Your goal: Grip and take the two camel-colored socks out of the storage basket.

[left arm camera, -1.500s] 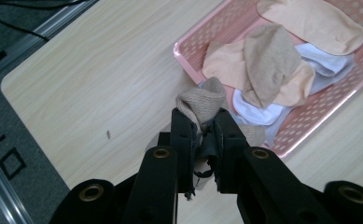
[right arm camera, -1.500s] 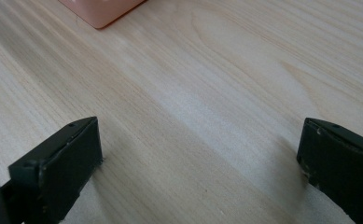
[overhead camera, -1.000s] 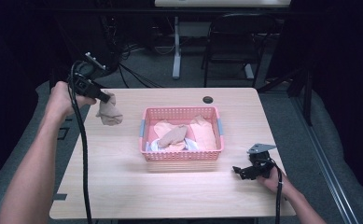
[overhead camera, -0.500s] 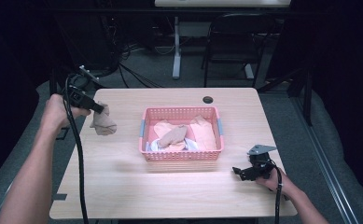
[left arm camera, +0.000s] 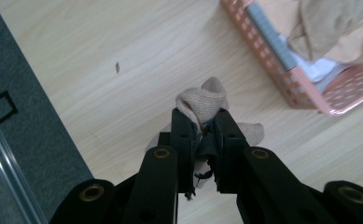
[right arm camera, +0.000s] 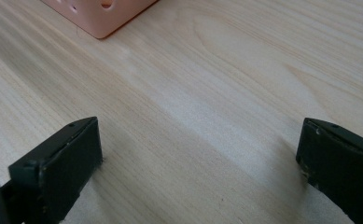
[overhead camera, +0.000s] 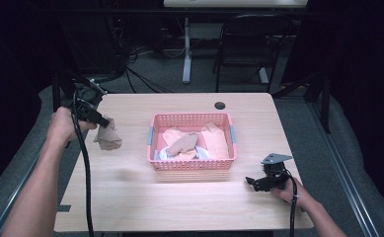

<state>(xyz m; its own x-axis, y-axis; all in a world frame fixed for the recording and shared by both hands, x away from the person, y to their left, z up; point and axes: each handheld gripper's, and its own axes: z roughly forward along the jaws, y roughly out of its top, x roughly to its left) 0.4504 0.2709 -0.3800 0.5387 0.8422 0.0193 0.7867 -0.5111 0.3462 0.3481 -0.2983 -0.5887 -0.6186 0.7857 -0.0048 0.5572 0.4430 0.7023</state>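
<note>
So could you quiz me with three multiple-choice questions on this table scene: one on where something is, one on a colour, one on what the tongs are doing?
1. Where is the basket on the table?
A. near the middle
B. at the left edge
C. hanging off the front

2. What colour is the basket?
A. blue
B. pink
C. black

3. What is the state of the left tongs?
A. wide open, holding nothing
C. shut on a beige cloth
B. lying flat on the table

Answers: 1 A, the high view shows bare table on every side of it. 2 B, its mesh walls are pink. 3 C, the left gripper view shows the cloth pinched between the jaws, while the right tongs gape open.
</note>
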